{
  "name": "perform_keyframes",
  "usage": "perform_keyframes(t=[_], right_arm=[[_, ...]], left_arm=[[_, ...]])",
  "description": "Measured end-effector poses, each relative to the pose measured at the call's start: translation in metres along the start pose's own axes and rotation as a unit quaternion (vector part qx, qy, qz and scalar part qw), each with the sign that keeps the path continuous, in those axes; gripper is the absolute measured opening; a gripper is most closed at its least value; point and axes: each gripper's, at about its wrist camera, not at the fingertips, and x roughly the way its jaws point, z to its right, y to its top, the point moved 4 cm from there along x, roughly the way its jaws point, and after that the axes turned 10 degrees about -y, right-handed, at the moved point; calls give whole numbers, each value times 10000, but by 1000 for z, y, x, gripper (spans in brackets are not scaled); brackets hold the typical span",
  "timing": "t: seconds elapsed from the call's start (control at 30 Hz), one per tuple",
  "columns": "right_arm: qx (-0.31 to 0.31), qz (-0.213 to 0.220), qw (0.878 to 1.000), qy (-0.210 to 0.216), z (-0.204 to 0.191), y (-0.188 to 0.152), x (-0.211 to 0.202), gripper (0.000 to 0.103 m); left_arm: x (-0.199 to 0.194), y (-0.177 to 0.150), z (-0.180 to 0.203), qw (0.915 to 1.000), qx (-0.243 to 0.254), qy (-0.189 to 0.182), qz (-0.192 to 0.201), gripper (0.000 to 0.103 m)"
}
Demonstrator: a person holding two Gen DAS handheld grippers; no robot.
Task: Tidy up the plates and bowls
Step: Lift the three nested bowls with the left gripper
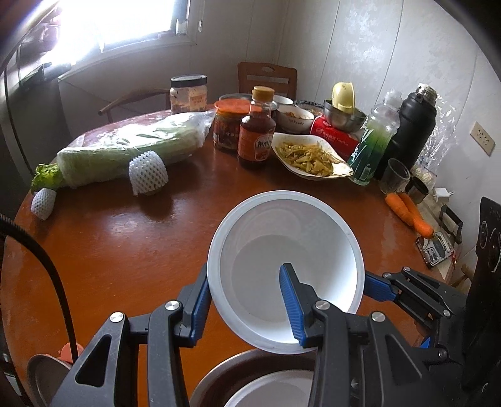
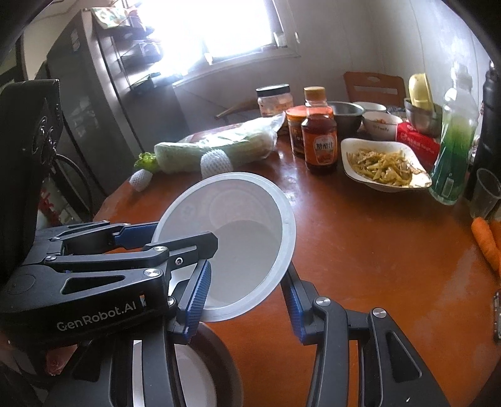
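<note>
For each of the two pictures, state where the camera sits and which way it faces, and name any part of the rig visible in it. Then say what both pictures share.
Left wrist: sits on the left gripper, looking forward and down over the round table; its blue fingers straddle the white bowl rim, and the right gripper shows.
Right wrist: sits on the right gripper, facing the window; the left gripper enters from the left.
Shared: the bowl held by both grippers, sauce bottle, food dish.

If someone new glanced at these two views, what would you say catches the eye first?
First, the white bowl, tilted above the brown table, gripped on opposite rims by the left gripper and the right gripper. Behind it, a wrapped cabbage lies at the left, and a white dish of yellow-green vegetables sits among jars and bottles.
</note>
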Motion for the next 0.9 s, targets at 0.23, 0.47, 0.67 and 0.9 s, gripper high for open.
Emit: perform_keyframes(t=[0.23,0.47,0.67,0.9], right_arm=[[-89,120,9999,-31,-13,-3,-18,47],[-174,273,9995,-30,-28,-6,-40,47],[-268,402,9988,-20,-40,-9,-59,47],[-315,483,9983,-9,-50,-14,-79,47]], left_arm=[[-21,-8,1,9999,3,-21,156,43],[-47,-15,3,9994,33,-4,346,43],[-69,-22,4,9989,33,10,472,43],[-87,-32,9,9984,50,6,571,43]])
